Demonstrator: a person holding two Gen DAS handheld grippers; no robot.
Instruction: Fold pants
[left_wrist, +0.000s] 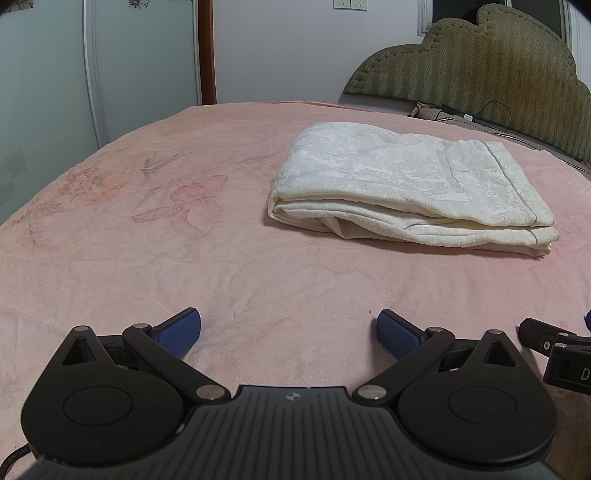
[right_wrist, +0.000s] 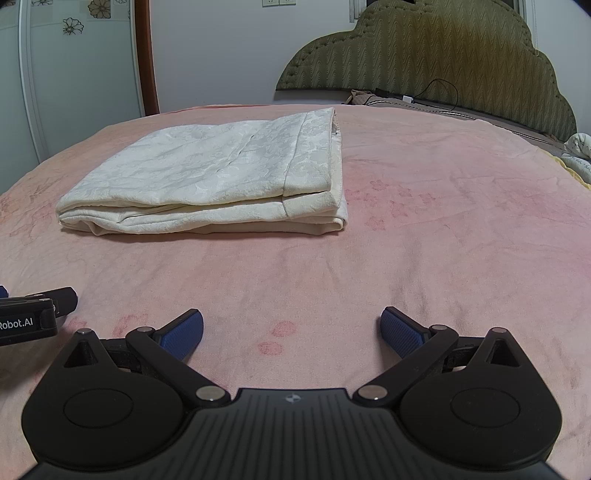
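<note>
Left gripper (left_wrist: 288, 332): jaws spread wide, nothing between the blue pads (left_wrist: 177, 332), low over the pink bedspread (left_wrist: 147, 240). Its neighbour's black edge shows at the right border of this view.

Pants (left_wrist: 406, 184): cream, patterned, lying on the bedspread ahead of both tools and well apart from them. In the left wrist view they sit right of centre; in the right wrist view (right_wrist: 214, 173) left of centre, so roughly between the two lines of sight. Already a compact, layered rectangle; stacked fold edges face the cameras.

Orientation: long axis runs left-right across the bed. Rounded fold at the left end; the hemmed band and loose layered ends at the right end, toward the headboard (left_wrist: 480, 59).

Right gripper (right_wrist: 291, 332): jaws likewise wide apart, empty, over bare bedspread.

Judgement: folding looks finished or nearly so; both tools stand clear. Any next move would be only tidying the slightly offset right-end layers, needing a light pinch without dragging the stack.
</note>
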